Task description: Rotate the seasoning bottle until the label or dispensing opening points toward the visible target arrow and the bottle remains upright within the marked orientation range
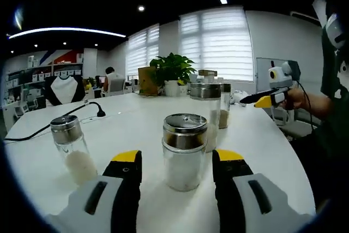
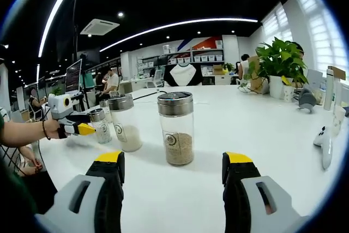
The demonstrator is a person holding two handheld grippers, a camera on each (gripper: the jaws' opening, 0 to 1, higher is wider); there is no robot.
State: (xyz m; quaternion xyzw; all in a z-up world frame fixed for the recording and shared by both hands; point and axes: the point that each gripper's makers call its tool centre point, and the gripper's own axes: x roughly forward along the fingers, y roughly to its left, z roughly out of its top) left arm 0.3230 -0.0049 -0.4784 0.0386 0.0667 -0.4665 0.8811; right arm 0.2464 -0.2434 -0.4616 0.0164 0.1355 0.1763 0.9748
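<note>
Fingers of both grippers spread wide, flanking upright seasoning bottle (image 1: 184,151).

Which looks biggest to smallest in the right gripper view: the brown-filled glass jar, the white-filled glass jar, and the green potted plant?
1. Clear glass jar with brown granules and a steel lid.
2. Clear glass jar with white powder and a steel lid.
3. Leafy green potted plant, though it sits much farther away, so its real size is unsure.

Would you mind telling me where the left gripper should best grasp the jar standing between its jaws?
Probably the glass body of the seasoning jar, below its steel lid, approached level from the front. The jar is upright and its round sides face the left gripper's open jaws.
</note>
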